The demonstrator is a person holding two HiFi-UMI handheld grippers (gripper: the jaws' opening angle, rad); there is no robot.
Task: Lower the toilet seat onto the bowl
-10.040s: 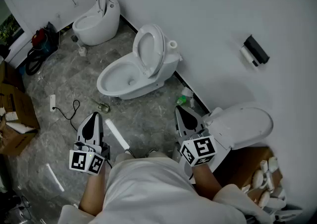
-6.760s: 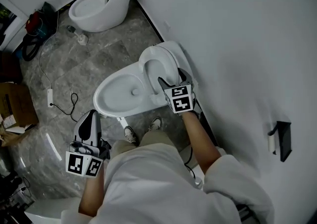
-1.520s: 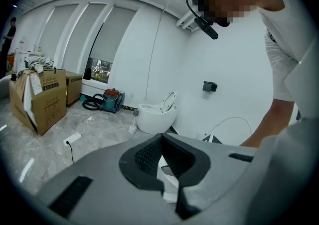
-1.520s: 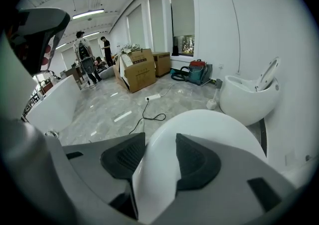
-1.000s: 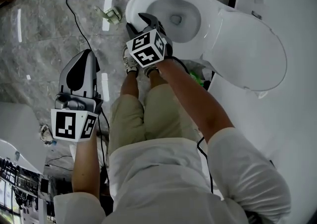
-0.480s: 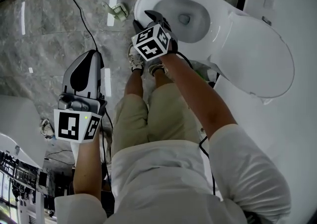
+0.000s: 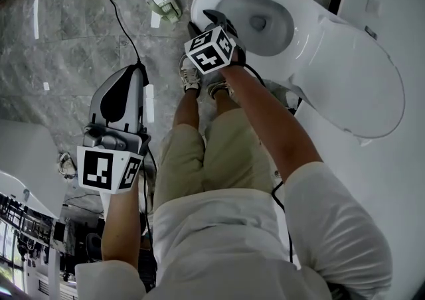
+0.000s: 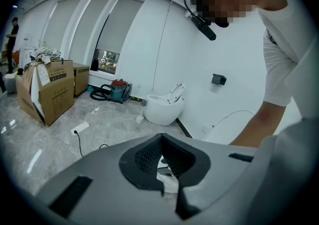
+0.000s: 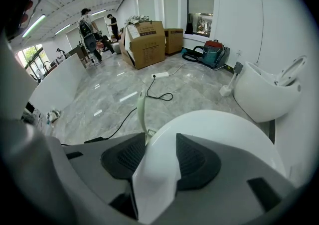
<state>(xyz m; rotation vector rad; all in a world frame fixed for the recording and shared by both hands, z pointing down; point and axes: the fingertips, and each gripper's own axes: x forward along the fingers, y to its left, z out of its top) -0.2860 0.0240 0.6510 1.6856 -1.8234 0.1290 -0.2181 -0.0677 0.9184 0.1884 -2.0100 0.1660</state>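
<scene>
A person stands over a white toilet, seen from above, with a tool in each hand. The right tool (image 7: 206, 21), at upper centre, is clamped on the front edge of the toilet seat (image 9: 154, 169) — the white rim sits pinched between its dark pads. The seat lies low over the bowl (image 7: 255, 16), flat or nearly so. Whether a last gap remains cannot be told, so the task looks close to finished, with only the final settling and letting go left. The lid (image 7: 355, 86) stands raised at the right of the frame. The left tool (image 7: 135, 73), at centre left, hangs over the grey stone floor (image 7: 60, 40) with its jaws together and nothing in them. Nothing shows between seat and bowl. Nearby are the person's shoes (image 7: 190, 74) just in front of the bowl, a black cable (image 7: 121, 16) and a small pale green object (image 7: 167, 6) — and, in the right gripper view, another toilet (image 9: 266, 94) and cardboard boxes (image 9: 144, 40).
</scene>
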